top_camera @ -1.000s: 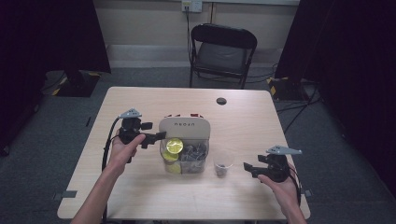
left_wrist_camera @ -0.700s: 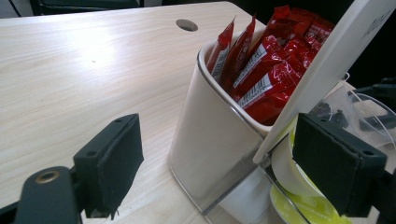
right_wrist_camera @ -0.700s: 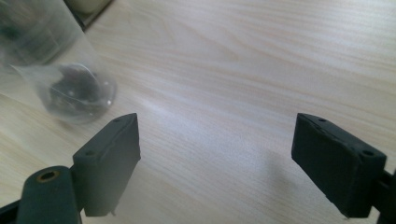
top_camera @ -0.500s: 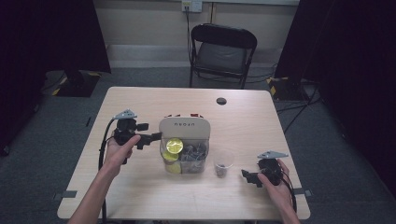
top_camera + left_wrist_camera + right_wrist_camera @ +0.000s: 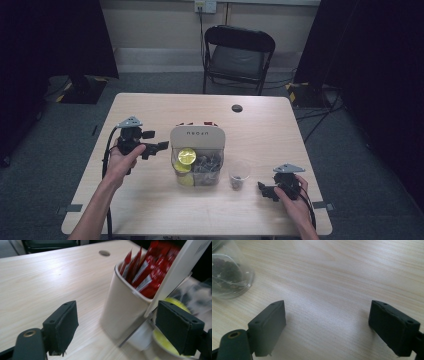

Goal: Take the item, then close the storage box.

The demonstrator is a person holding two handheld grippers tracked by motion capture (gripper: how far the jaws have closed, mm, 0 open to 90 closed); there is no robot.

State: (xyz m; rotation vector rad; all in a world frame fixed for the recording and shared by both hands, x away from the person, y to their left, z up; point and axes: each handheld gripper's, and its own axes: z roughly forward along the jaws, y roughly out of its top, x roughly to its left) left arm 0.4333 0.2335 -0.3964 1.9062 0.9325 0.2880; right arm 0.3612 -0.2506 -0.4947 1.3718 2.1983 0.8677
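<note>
The right hand-held gripper (image 5: 265, 191) sits low over the counter (image 5: 150, 210) near its front right corner, jaws spread with bare wood between them; they have just been opening, and nothing is between them. Just off its left jaw stands the small clear plastic cup with dark bits in the bottom (image 5: 239, 176), upright, mouth up, its long axis vertical, apart from the pads. Judging by this, the cup has been set down and let go.

The left hand-held gripper (image 5: 161, 146) hovers toward the left edge, released and empty, its open jaws aimed at the white and clear organizer box (image 5: 197, 137) at mid-counter. In the left gripper view the white compartment (image 5: 120, 307) holds red sachets (image 5: 147, 267) standing on end, leaning slightly, with a yellow round lid (image 5: 162, 342) beyond the right jaw. The box appears to be the next thing to handle; what remains cannot be told further.
</note>
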